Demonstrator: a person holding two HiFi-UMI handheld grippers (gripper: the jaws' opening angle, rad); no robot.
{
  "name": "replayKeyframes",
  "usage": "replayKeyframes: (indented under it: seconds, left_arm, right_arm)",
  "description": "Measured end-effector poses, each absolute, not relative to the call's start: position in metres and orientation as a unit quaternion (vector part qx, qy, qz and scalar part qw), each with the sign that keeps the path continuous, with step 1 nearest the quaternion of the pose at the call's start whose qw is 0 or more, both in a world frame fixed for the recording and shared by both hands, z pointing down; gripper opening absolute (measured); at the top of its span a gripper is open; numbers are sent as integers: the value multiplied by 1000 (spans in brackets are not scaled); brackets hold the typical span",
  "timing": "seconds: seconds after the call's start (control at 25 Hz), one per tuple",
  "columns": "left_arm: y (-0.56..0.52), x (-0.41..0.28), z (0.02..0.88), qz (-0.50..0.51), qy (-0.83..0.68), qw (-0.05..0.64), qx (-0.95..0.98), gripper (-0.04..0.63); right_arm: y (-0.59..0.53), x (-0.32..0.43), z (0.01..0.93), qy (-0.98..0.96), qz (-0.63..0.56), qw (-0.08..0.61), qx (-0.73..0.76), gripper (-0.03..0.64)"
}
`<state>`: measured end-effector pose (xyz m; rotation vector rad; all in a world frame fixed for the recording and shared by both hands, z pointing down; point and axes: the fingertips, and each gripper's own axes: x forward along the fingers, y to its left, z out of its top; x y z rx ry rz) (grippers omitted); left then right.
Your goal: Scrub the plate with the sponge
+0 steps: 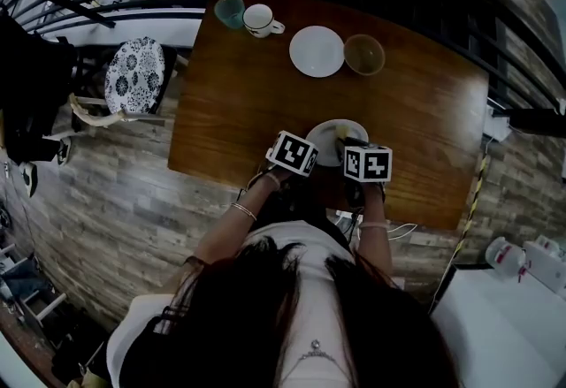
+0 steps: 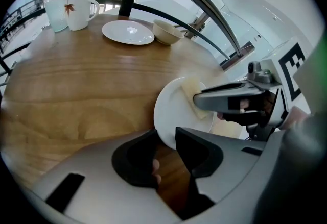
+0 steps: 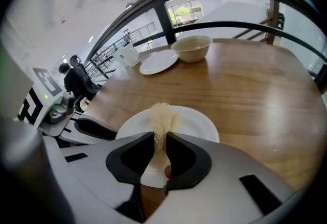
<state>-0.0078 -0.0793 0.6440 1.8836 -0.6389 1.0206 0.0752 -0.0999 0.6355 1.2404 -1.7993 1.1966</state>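
Observation:
A white plate (image 1: 329, 140) is held tilted over the near part of the wooden table (image 1: 239, 103). My left gripper (image 2: 166, 142) is shut on the plate's (image 2: 176, 113) near rim, which sits wedged between its two black pads. My right gripper (image 3: 161, 140) is shut on a thin pale-yellow sponge (image 3: 162, 116), squeezed narrow between the jaws. The sponge's far end lies against the face of the plate (image 3: 196, 122). In the left gripper view the sponge (image 2: 191, 91) rests on the plate's upper right part under the right gripper's fingers (image 2: 225, 99). In the head view both marker cubes cover most of the jaws.
At the table's far side stand a glass cup (image 1: 230, 11), a white mug (image 1: 259, 20), a second white plate (image 1: 317, 51) and a tan bowl (image 1: 364, 55). A chair with a patterned cushion (image 1: 134, 77) stands left of the table. Black railings run behind it.

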Motion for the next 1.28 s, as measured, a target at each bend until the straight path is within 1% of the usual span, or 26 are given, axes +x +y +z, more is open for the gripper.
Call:
replayKeyframes:
  seconds: [0.16,0.32,0.52,0.72,0.92,1.08,1.28]
  left_arm:
    - [-79,-7,644,411,-252,436,760,120]
    - [-79,-8,644,416,-245,435,760,120]
    - [-80,-8,644,418,-236,435,762,120]
    - [-79,-8,645,420,-233,434,762,120]
    - [-81,-10,646,422,-235,427,765,120]
    - [-73,-7,643,422,-223,447,757,120]
    - [-80,-8,644,420,-233,434,762,118]
  right_arm:
    - [-107,114,628,-655,450,306,523,92]
    - [-114,128,623,-643,443,301,547,92]
    - [-121,95,629,-668,451,308,505,92]
    - [-121,48,632,-708,447,329,436,92]
    - [-114,19,631,-733,442,346,385,92]
    - [-115,27,632,-728,435,354,395,92]
    - [-117,68,632,-692,428,352,462,92]
